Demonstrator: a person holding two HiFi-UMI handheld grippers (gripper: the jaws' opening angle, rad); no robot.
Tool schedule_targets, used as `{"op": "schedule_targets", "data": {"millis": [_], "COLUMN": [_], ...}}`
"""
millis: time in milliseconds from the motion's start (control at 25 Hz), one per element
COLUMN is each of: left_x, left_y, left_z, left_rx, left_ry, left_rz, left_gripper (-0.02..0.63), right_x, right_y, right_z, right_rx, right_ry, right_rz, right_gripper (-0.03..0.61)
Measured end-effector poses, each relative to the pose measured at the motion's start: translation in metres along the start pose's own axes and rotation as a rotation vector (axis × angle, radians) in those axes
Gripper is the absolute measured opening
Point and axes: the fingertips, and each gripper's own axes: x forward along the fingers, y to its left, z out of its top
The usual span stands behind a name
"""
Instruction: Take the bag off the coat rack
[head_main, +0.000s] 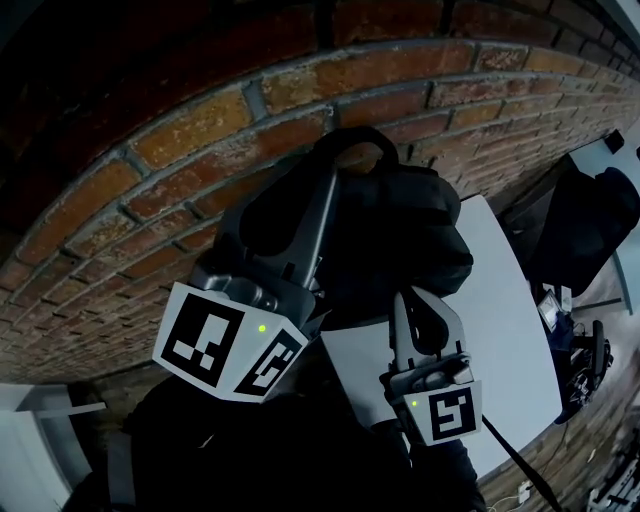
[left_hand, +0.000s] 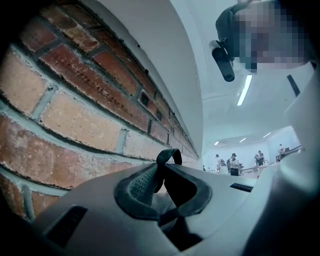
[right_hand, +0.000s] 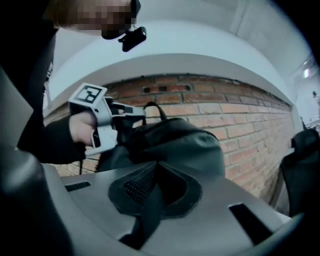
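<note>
A black bag (head_main: 400, 230) hangs against the brick wall (head_main: 200, 130). My left gripper (head_main: 335, 185) reaches up to the bag's top and is shut on its handle loop (head_main: 355, 140). In the left gripper view that loop (left_hand: 170, 154) pokes up from between the closed pads of the left gripper (left_hand: 161, 180). My right gripper (head_main: 415, 300) sits lower, at the bag's front. In the right gripper view its jaws (right_hand: 155, 182) are shut on a dark strap (right_hand: 149, 210) with the bag (right_hand: 180, 145) just beyond. The left gripper (right_hand: 131, 116) shows there in a hand. No coat rack hook is visible.
A white table (head_main: 500, 330) stands right of the bag, close under my right gripper. A dark bulky object (head_main: 590, 230) sits at the far right by the wall. A white piece of furniture (head_main: 40, 430) is at the lower left. Several people (left_hand: 232, 164) stand far off.
</note>
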Motion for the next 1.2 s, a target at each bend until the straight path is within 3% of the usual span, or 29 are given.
{"op": "schedule_targets", "data": {"millis": [80,160,440,600,880,960,1200], "left_x": [0.001,0.003,0.013,0.013,-0.009,-0.019,-0.044], "left_y": [0.001,0.000,0.009,0.007,-0.001,-0.011,-0.019], "left_z": [0.000,-0.001,-0.004,-0.004,-0.001,0.007,0.007], "left_rx": [0.002,0.003,-0.005,0.002,0.046,0.088,0.123], "left_ry": [-0.001,0.001,0.021,0.044,0.049,0.022,0.008], "left_rz": [0.004,0.004,0.034,0.009,-0.043,-0.061,-0.026], "left_gripper": [0.044,0.044,0.044,0.054,0.080,0.117,0.130], "right_x": [0.007,0.019,0.070,0.087,0.093,0.093,0.088], "right_y": [-0.026,-0.047,-0.070,-0.071,-0.063,-0.064,-0.065], "right_z": [-0.010,-0.004,0.008,0.009,0.008,0.006,0.009], "right_rx": [0.025,0.010,-0.037,-0.044,-0.069,-0.069,-0.060], "right_ry": [0.002,-0.028,-0.073,-0.078,-0.088,-0.080,-0.096], "right_rz": [-0.079,-0.105,-0.063,-0.046,-0.016,-0.018,-0.030], "right_gripper": [0.014,0.011,0.008,0.008,0.008,0.008,0.009]}}
